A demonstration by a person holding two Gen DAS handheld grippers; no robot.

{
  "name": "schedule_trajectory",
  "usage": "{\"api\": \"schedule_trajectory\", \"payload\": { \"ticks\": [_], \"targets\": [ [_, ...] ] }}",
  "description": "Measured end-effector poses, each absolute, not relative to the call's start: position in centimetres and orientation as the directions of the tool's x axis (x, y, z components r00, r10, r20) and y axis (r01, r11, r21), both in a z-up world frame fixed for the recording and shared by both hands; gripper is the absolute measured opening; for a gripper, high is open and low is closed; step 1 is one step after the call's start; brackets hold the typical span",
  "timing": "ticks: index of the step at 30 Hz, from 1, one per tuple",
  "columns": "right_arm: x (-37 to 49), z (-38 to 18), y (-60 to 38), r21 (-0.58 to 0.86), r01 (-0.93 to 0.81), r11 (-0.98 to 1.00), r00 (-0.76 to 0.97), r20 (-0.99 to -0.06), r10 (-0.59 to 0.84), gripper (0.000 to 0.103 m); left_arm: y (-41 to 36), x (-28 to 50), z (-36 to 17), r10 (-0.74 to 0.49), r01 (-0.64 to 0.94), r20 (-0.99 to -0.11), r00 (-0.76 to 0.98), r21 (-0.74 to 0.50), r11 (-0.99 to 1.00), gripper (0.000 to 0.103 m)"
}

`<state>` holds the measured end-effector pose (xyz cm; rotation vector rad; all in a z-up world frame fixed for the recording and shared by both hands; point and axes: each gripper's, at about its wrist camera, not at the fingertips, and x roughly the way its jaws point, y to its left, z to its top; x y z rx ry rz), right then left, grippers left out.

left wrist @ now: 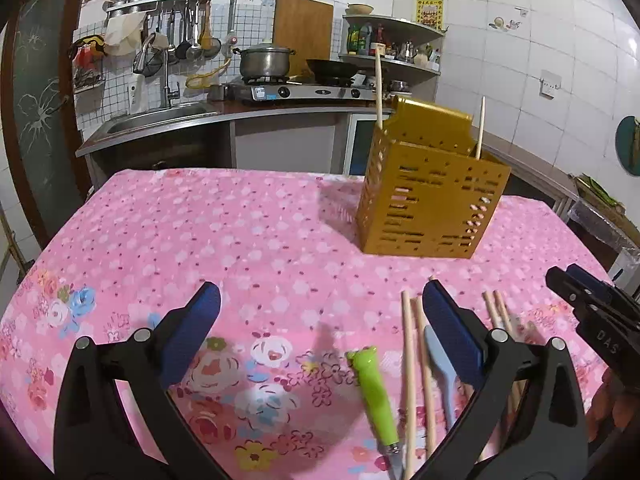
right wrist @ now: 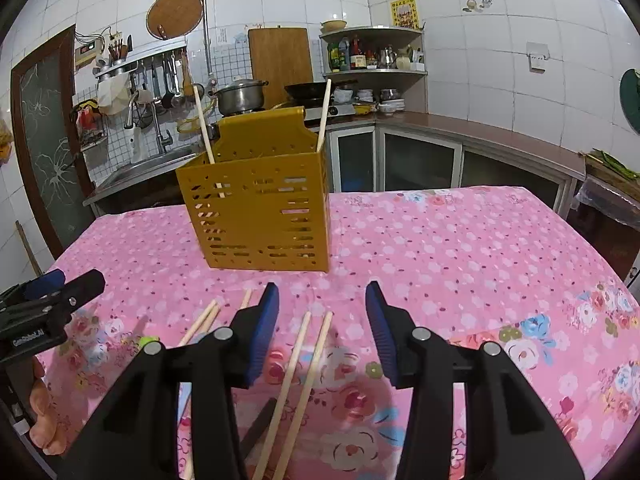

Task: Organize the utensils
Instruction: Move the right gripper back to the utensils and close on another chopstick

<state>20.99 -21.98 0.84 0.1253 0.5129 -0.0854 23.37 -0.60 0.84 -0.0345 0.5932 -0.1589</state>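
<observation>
Pink floral cloth [left wrist: 240, 232] covers a kitchen table, and one gold slotted utensil holder [left wrist: 432, 200] stands on it as the landmark. Two chopsticks [right wrist: 202, 122] stand upright inside the holder, one at each end. On the cloth in front of the holder lie loose chopsticks [right wrist: 298, 376]: two pairs in the left wrist view, one pair between the right gripper's fingers in its own view. One green-handled utensil [left wrist: 374, 392] and one pale blue spatula [left wrist: 440, 356] lie beside them. The left gripper [left wrist: 320, 336] is spread wide, holding nothing. The right gripper [right wrist: 322, 332] is parted, empty, above one chopstick pair.
</observation>
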Motion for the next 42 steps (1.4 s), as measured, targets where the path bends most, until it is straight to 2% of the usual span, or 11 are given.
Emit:
{"api": "schedule_trajectory", "payload": {
  "ticks": [7, 19, 27, 36, 38, 42],
  "targets": [
    [20.6, 0.4, -21.8, 0.079, 0.105, 0.991, 0.869, -0.491, -0.053, 0.045, -0.7, 23.4, -0.1, -0.149, 0.141, -0.573, 0.806, -0.058, 0.988, 0.098],
    [21.5, -1.6, -22.4, 0.079, 0.137, 0.987, 0.805, -0.59, -0.064, 0.045, -0.9, 23.3, -0.9, -0.154, 0.148, -0.599, 0.786, -0.06, 0.987, 0.098],
    [22.2, -2.6, -22.9, 0.09, 0.154, 0.984, 0.768, -0.637, -0.062, 0.045, -1.9, 23.7, -1.8, -0.151, 0.151, -0.655, 0.74, -0.058, 0.987, 0.097],
    [23.2, -3.4, -22.9, 0.074, 0.156, 0.985, 0.725, -0.686, -0.063, 0.045, -2.7, 24.1, -2.6, -0.153, 0.158, -0.707, 0.691, -0.058, 0.986, 0.083],
    [23.8, -3.7, -22.7, 0.068, 0.147, 0.987, 0.707, -0.705, -0.056, 0.045, -2.8, 24.3, -3.0, -0.145, 0.154, -0.731, 0.667, -0.054, 0.987, 0.077],
    [24.6, -4.1, -22.3, 0.059, 0.137, 0.989, 0.684, -0.728, -0.051, 0.044, -3.2, 24.4, -3.4, -0.162, 0.164, -0.753, 0.638, -0.072, 0.984, 0.07]
  ]
}}
